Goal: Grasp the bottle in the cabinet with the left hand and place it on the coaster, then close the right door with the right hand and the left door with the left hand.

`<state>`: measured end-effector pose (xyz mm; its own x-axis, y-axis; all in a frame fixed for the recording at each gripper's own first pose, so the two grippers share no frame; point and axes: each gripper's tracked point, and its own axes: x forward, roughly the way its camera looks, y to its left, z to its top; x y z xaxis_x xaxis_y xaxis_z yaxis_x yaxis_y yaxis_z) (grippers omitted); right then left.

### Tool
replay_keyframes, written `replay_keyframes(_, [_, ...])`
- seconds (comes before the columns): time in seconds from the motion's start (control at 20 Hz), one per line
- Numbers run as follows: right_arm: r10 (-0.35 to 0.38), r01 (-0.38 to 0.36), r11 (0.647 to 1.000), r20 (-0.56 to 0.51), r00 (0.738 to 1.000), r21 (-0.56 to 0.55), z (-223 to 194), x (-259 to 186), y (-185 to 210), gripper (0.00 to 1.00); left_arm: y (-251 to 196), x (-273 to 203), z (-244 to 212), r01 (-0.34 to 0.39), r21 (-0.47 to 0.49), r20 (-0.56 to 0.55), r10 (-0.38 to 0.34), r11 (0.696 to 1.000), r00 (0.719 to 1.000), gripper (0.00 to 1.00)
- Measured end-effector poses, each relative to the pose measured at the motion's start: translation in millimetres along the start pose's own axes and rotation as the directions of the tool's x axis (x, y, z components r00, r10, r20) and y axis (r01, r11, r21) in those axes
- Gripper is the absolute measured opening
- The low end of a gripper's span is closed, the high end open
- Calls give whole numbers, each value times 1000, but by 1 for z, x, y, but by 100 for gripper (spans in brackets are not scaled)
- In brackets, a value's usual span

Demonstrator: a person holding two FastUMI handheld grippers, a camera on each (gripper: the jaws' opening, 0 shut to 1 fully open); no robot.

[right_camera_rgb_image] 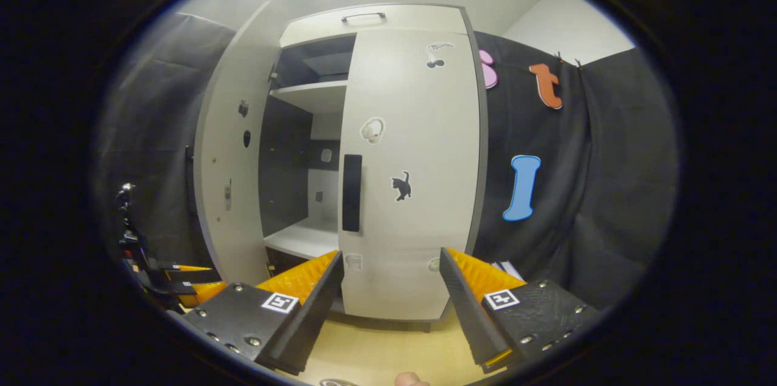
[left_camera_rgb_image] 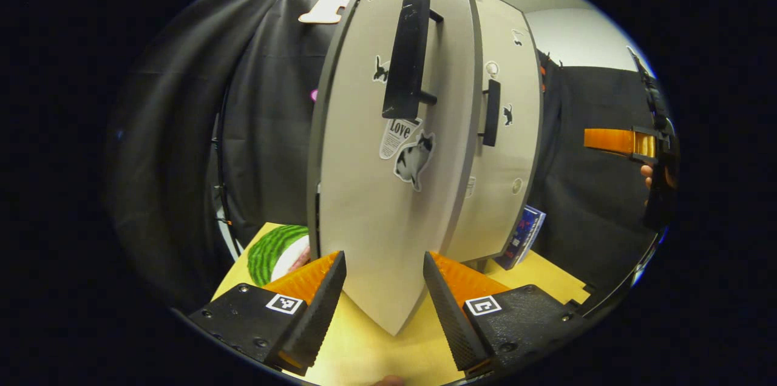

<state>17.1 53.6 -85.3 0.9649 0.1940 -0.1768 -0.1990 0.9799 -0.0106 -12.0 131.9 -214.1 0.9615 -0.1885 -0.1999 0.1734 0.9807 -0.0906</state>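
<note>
The white cabinet's left door (left_camera_rgb_image: 376,204) stands swung out, close in front of my left gripper (left_camera_rgb_image: 384,298), which is open; the door's lower corner sits between the fingers without touching them. Its black handle (left_camera_rgb_image: 407,55) is high up. A watermelon-patterned coaster (left_camera_rgb_image: 273,249) lies on the table to the left, partly hidden by the door. In the right gripper view the right door (right_camera_rgb_image: 413,149) lies flush against the cabinet, and the left door (right_camera_rgb_image: 227,149) hangs open, showing bare shelves (right_camera_rgb_image: 303,237). My right gripper (right_camera_rgb_image: 391,298) is open, a little way back from the right door.
The yellow wooden table (left_camera_rgb_image: 376,355) carries the cabinet. A blue box (left_camera_rgb_image: 525,234) leans beside the cabinet's right side. The right gripper's orange finger (left_camera_rgb_image: 613,141) shows far right in the left gripper view. The left gripper (right_camera_rgb_image: 212,277) shows low left in the right gripper view.
</note>
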Motion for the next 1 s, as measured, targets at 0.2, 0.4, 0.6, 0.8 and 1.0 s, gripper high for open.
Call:
replay_keyframes(0.2, [-10, 10, 1000, 1, 1000, 1, 0, -4, -5, 96, -39, 8, -9, 94, 20, -32, -94, 995, 995, 83])
replay_keyframes(0.4, [-22, 22, 1000, -7, 1000, -1, -5, -8, -10, 96, -60, 13, -11, 146, 73, -38, -143, 987, 989, 82])
replay_keyframes(0.6, [-29, 29, 1000, -15, 999, 1, -10, -11, -14, 96, -66, 16, -9, 162, 67, -30, -160, 985, 987, 82])
replay_keyframes(0.8, [-39, 39, 999, -21, 999, 4, -14, -14, -19, 96, -71, 22, -6, 170, 42, -19, -170, 985, 985, 83])
replay_keyframes(1.0, [-53, 53, 999, -21, 998, 11, -15, -18, -27, 96, -80, 25, -4, 195, 29, -13, -195, 980, 981, 82])
